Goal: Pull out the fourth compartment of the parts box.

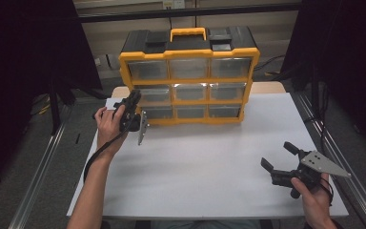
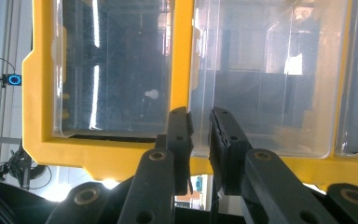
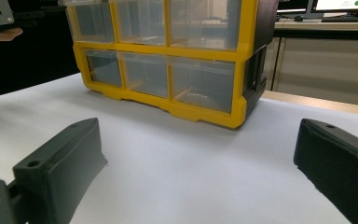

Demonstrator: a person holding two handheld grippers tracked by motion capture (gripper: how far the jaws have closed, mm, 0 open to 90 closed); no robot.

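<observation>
A yellow and black drawer organizer (image 1: 188,53) with clear drawers stands at the back of the white table (image 1: 205,157). My left gripper (image 1: 134,97) is turned on its side at the organizer's left end, against the middle-row left drawer (image 1: 155,94). In the left gripper view its jaws (image 2: 200,114) stand nearly together, pinching the thin clear front edge of a drawer (image 2: 261,93) beside a yellow divider (image 2: 181,56). My right gripper (image 1: 276,155) is held low over the table's front right, open, with nothing between its jaws (image 3: 198,128); the organizer (image 3: 205,112) lies well ahead of it.
Metal rails (image 1: 38,171) run along both sides of the table, with dark curtains (image 1: 24,57) beyond. The organizer's yellow carry handle (image 1: 188,32) sits on top. White table surface spreads between the organizer and the front edge.
</observation>
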